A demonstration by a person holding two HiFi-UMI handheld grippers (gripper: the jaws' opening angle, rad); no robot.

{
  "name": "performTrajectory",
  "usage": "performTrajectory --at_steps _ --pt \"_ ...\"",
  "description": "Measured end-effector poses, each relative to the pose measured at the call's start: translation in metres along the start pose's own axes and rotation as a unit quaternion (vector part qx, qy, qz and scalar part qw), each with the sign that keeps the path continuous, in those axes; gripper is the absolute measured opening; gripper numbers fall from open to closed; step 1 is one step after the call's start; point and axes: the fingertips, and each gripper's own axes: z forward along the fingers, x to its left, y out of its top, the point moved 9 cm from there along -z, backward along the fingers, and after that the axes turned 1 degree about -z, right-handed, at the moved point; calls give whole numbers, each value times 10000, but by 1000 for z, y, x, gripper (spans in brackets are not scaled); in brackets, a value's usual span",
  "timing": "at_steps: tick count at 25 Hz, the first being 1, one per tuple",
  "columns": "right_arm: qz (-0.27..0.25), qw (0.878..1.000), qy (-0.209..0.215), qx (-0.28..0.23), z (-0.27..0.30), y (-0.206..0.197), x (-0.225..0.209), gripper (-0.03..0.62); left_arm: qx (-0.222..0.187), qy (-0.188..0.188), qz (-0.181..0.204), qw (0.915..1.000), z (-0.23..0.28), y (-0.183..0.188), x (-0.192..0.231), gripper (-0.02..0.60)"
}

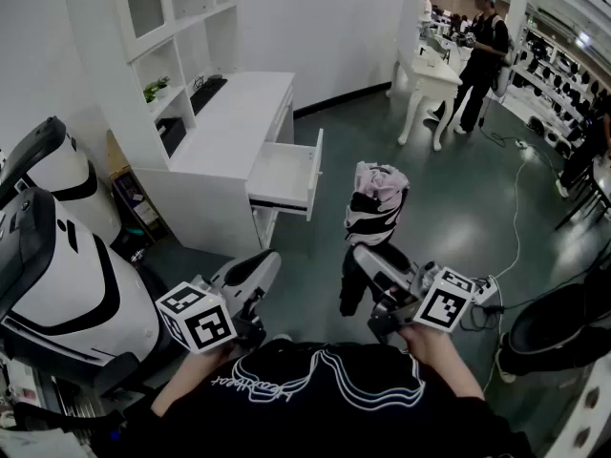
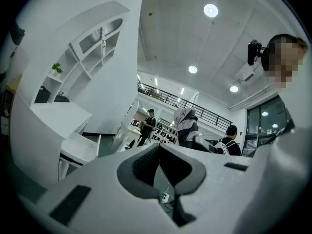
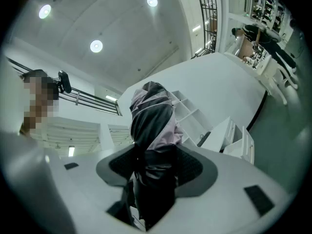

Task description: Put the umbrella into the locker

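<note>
A folded umbrella (image 1: 375, 203) in pink, black and white stands upright in front of me, above the dark floor. My right gripper (image 1: 368, 260) is shut on its black lower part. In the right gripper view the umbrella (image 3: 152, 116) rises from between the pads of this gripper (image 3: 153, 172). My left gripper (image 1: 250, 275) is held level to the umbrella's left, shut and holding nothing. In the left gripper view its tips (image 2: 158, 152) meet, and the umbrella (image 2: 186, 126) shows beyond them. A white cabinet (image 1: 234, 113) with one drawer (image 1: 286, 175) pulled open stands ahead on the left.
White open shelves (image 1: 177, 27) rise behind the cabinet. Two large white and black machines (image 1: 57, 284) crowd the left side. A person (image 1: 482, 55) stands by a white table (image 1: 430, 74) at the back right. A cable with a power strip (image 1: 487, 289) and a black chair (image 1: 563, 332) lie on the right.
</note>
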Motion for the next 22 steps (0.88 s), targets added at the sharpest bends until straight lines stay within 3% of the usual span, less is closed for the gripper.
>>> performTrajectory --at_steps 13,22 --pt "115 9999 -85 -96 -4 -6 -21 236 194 10 72 9998 16 -8 10 5" --pt "442 9984 -338 -104 -2 -19 -61 238 413 192 -114 9989 38 -17 47 5"
